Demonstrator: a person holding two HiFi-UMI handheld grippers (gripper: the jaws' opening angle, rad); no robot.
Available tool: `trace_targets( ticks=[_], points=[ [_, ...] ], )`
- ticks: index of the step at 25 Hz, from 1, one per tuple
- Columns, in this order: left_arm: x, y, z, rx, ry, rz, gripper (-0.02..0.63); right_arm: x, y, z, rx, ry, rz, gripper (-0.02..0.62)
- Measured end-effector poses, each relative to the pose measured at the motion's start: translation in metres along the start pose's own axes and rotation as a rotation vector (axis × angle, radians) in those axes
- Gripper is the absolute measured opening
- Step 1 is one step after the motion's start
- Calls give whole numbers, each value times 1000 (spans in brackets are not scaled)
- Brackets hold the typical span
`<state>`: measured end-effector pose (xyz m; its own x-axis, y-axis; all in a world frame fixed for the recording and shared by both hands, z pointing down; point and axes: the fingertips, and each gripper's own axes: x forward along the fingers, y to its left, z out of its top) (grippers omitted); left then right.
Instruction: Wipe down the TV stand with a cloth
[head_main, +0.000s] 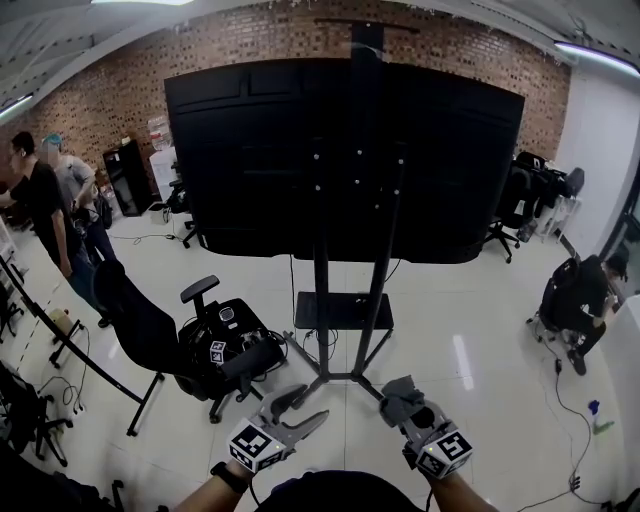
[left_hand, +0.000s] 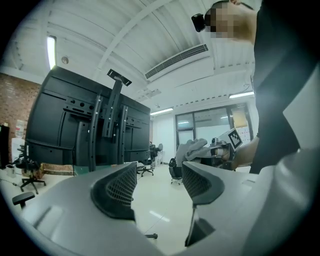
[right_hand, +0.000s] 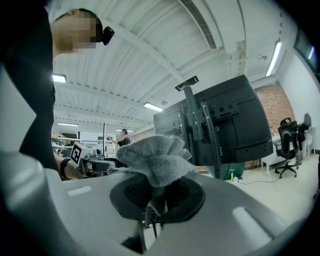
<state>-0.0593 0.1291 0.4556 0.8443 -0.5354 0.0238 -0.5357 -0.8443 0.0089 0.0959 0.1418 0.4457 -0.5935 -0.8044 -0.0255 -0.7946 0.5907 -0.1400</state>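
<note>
My right gripper (right_hand: 157, 195) is clamped on the grey cloth (right_hand: 157, 156). Its jaws pinch a gathered part, so the rest bunches up in front of them as a soft pad I can press against metal. In the head view that bundle sits in the lower middle of the frame, just right of centre.

The left gripper (left_hand: 159, 181) is empty, its jaws apart with only floor between them. I judge it is free so it can steady the stand or stay clear.

Both grippers point level toward the TV stand (head_main: 322, 295), which rises in the centre of the frame, well apart from the cloth, so wiping has not begun. Its dark uprights carry the big TV (head_main: 250, 160), seen from behind. A small shelf (head_main: 343, 312) sits low down, and splayed legs rest on the pale, glossy floor (head_main: 450, 330).

A brick wall (head_main: 100, 95) runs across the top, a black chair (head_main: 150, 335) stands at the left, and people are at both edges.
</note>
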Motion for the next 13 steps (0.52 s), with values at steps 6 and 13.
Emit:
trace_targets(
  ticks=[6,13],
  points=[
    [1,-14,-1,6,22,11,307,-9,-1,0,18,-7,32,25],
    [5,-22,0,0,11,29,305,-18,-3,-7,14,4,43,25]
  ],
)
